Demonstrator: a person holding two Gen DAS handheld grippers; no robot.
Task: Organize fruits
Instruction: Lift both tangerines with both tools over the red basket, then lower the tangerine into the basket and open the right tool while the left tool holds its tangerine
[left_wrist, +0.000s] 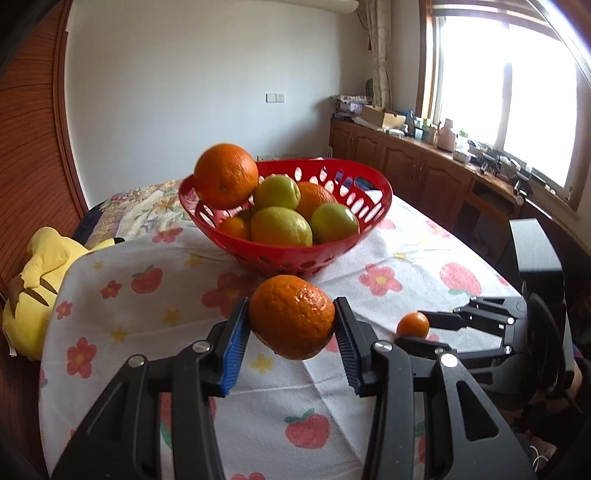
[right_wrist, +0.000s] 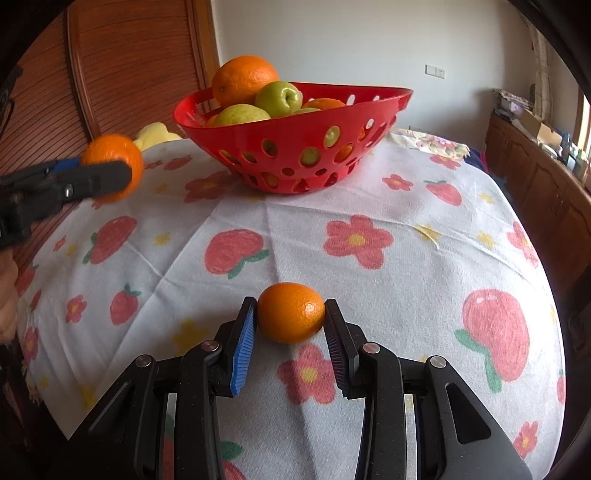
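Red perforated basket (left_wrist: 295, 254) sits at the far middle of the table, on the flower-and-strawberry tablecloth (left_wrist: 155, 306). Inside: a big orange (left_wrist: 226, 175) riding high at the left rim, three yellow-green apples (left_wrist: 280, 226) bunched in the middle, another orange (left_wrist: 312, 195) behind them, a small orange one (left_wrist: 233, 227) low at the left. Through the side holes the right wrist view shows green and orange skins lower down (exact count hidden).

My left gripper (left_wrist: 291, 325) is clamped on a mandarin (left_wrist: 291, 316), blue-ribbed pads pressed to both its sides, jaws only as wide as the fruit. That mandarin is off the cloth, in the air near the basket's front; from the right wrist view it hangs at the left edge of the table (right_wrist: 110, 166). Skin is bumpy, deep orange, with a glossy highlight and a rough patch on top.

My right gripper (right_wrist: 291, 317) is closed on a smaller mandarin (right_wrist: 291, 312), pads touching both its sides; this one sits down on the cloth, near side of the table, well apart from the basket. Smooth, shiny, navel dimple facing right. In the left wrist view it shows small at the right (left_wrist: 413, 325) between my right fingers.

Yellow plush toy (left_wrist: 33, 288) lies off the table's left edge. White wall plate (left_wrist: 275, 97) on the far wall, no readable writing anywhere.
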